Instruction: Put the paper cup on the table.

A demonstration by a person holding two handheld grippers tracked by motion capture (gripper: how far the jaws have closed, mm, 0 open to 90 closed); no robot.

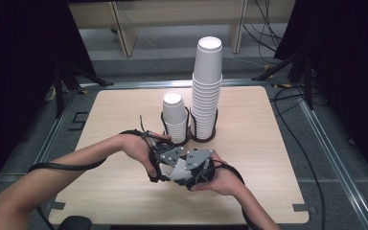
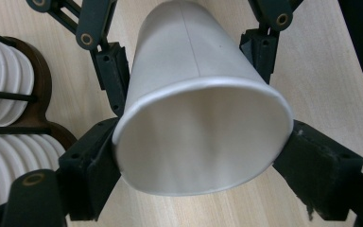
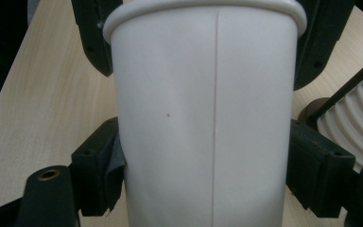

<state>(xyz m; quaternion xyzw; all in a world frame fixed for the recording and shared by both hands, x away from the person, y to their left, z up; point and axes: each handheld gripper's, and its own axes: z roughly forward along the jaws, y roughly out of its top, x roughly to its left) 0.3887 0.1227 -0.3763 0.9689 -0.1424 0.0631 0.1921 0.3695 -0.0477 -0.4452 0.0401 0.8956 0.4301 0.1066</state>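
A single white paper cup (image 1: pixel 176 171) lies on its side between both grippers, low over the near middle of the table. My left gripper (image 1: pixel 165 165) is shut on it near the rim; in the left gripper view the cup's open mouth (image 2: pixel 198 142) faces the camera, with the left gripper (image 2: pixel 198 165) pressing both sides. My right gripper (image 1: pixel 192 170) is shut on the cup's body nearer the base. In the right gripper view the cup wall (image 3: pixel 208 118) stands between the right gripper's (image 3: pixel 205 170) pads, with the left gripper (image 3: pixel 205 28) farther off at the rim.
Behind the hands a dark double holder (image 1: pixel 191 139) carries a short stack of white cups (image 1: pixel 174 117) and a tall stack (image 1: pixel 206 86). The light wooden table (image 1: pixel 258 143) has bare room left and right. Black cables trail from both grippers.
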